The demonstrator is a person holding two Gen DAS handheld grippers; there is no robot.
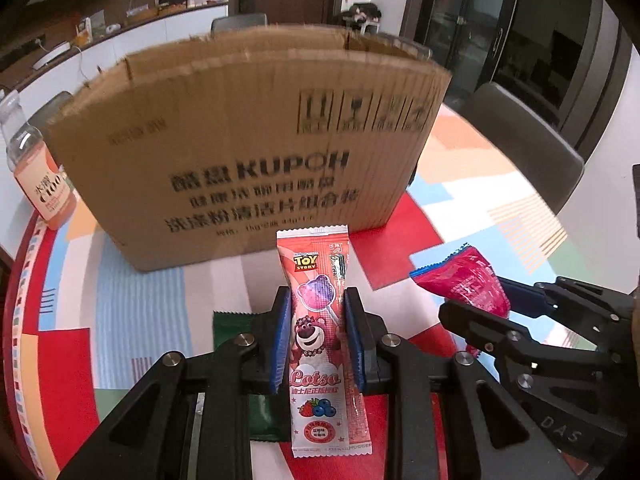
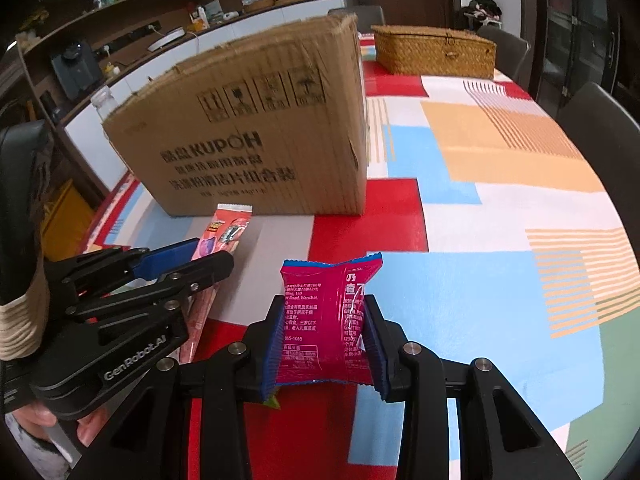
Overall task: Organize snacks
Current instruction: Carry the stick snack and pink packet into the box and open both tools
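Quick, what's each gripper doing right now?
Left gripper: closed on the pink lollipop packet.
Right gripper: closed on the magenta snack packet.

The printed brown cardboard box (image 1: pixel 248 140) stands on the patchwork-patterned tablecloth (image 2: pixel 500 216), a clear plastic drink bottle (image 1: pixel 30 168) just beside its left end. A lidded woven wicker basket (image 2: pixel 434 50) sits behind the box, to its right. Before the box, the long pink lollipop packet (image 1: pixel 318 336) lies left of the magenta snack pouch (image 2: pixel 326 324).
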